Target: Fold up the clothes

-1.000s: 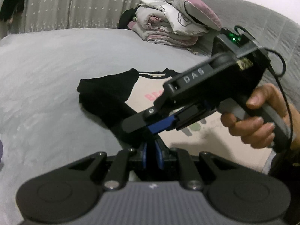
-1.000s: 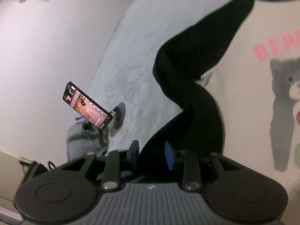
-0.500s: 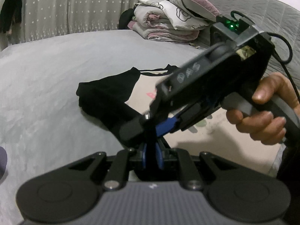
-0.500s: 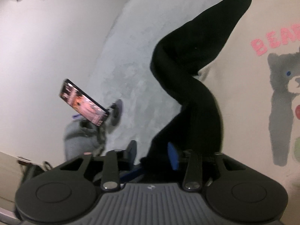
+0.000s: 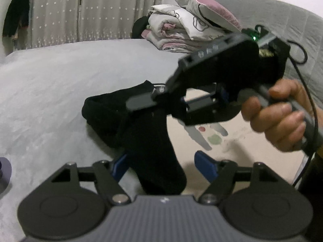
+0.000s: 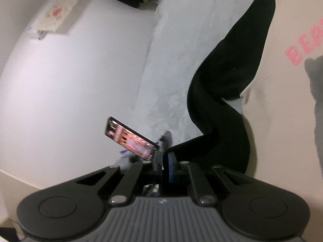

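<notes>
A cream sweatshirt [image 5: 232, 151] with a pink word and a grey bear print lies on the grey bed [image 5: 60, 80]. Its black sleeve [image 5: 149, 141] rises off the bed in a bent fold. My left gripper [image 5: 163, 166] is opening: its blue pads stand apart on either side of the sleeve's end and do not press it. My right gripper [image 5: 141, 102], held by a hand [image 5: 278, 121], reaches in from the right over the sleeve. In the right wrist view the right gripper [image 6: 164, 161] is shut, pinching the sleeve [image 6: 222, 92] beside the sweatshirt [image 6: 282, 121].
Folded bedding and a pillow [image 5: 181, 30] are piled at the head of the bed against a grey headboard. A phone on a stand [image 6: 131, 139] stands at the bed's edge near the sleeve. Curtains [image 5: 90, 10] hang behind, and a white wall [image 6: 70, 80] runs alongside.
My left gripper was shut on the sleeve and its jaws now stand apart. My right gripper's jaws have closed on the sleeve, and it has tilted and lifted a little.
</notes>
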Demonstrator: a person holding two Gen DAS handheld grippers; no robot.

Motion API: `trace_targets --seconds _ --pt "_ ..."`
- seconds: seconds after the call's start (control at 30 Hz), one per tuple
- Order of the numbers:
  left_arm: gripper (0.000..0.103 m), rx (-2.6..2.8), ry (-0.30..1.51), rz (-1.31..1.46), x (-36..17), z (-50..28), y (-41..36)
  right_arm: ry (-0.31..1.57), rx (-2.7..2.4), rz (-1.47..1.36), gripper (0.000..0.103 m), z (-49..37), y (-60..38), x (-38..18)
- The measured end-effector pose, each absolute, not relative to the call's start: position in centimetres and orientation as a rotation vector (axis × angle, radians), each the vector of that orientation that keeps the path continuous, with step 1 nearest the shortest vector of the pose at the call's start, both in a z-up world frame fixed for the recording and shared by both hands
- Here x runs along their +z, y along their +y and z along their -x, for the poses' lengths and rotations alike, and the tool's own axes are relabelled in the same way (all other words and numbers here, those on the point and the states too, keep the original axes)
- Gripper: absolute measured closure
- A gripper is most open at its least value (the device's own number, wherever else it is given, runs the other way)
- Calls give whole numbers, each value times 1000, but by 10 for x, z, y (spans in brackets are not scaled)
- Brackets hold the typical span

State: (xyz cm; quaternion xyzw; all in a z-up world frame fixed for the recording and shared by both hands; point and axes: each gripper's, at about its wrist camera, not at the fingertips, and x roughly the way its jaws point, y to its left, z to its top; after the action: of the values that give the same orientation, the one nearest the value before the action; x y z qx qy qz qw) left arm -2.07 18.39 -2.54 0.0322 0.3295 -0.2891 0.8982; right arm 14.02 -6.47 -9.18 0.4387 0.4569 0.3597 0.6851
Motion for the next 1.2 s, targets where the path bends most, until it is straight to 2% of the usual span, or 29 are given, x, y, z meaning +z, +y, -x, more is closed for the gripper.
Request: trace_targets --seconds 0.17,0.37,0.47,0.53,0.63,0.97,1.2 --pt "32 -567 685 -83 -28 19 181 993 795 -1043 94 -144 -71 -90" --pt "45 -517 638 42 -20 12 193 962 771 -1114 94 -148 -83 -92" --pt "63 -502 627 142 -16 8 198 951 777 -1155 94 -148 -84 -94" --pt "82 -485 632 231 -17 4 201 942 781 -1173 94 -149 -85 -94" --pt "90 -441 608 278 -11 -2 203 916 788 -1181 94 -148 -86 -93" --pt "92 -207 430 84 60 -35 217 839 773 -1199 90 -149 -97 -86" --pt "92 32 388 -72 102 -86 240 828 708 -1191 90 -151 -108 -84"
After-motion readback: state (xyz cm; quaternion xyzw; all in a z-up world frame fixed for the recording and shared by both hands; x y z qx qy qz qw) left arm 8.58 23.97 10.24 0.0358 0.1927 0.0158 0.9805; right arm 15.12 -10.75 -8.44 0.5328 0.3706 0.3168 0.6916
